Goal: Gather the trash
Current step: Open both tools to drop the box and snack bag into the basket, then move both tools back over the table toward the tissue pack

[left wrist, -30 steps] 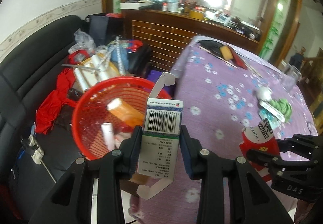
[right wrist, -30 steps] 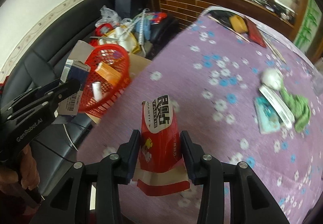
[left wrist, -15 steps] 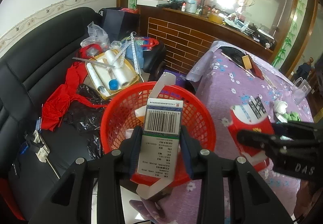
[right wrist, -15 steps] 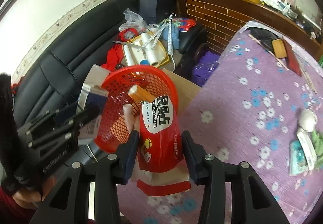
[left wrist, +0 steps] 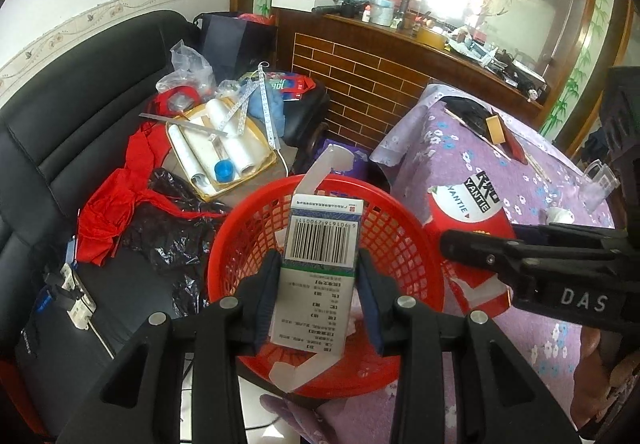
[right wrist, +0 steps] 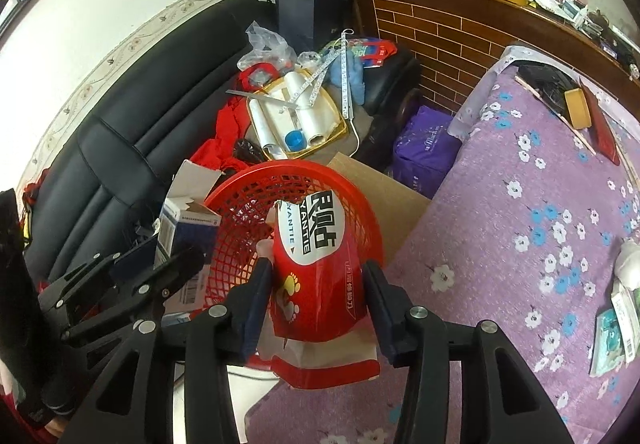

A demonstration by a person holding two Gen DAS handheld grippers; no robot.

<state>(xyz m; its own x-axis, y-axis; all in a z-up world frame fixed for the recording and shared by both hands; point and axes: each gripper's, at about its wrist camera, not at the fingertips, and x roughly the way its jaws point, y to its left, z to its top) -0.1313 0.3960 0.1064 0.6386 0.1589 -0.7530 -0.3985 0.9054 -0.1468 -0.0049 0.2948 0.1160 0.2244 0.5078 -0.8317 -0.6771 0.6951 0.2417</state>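
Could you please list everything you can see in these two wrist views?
basket: one, red mesh, between sofa and table
carton: one, white with barcode, over the basket
packet: one, red, over the basket's rim
sofa: one, black, left
tray: one, yellow, on the sofa
rolls: several, white, in the tray
cloth: one, red, on the sofa
tablecloth: one, purple floral, right
bag: one, purple, beside the table
left gripper: black, clamped on the carton
right gripper: black, jaws have just been opening, packet between them
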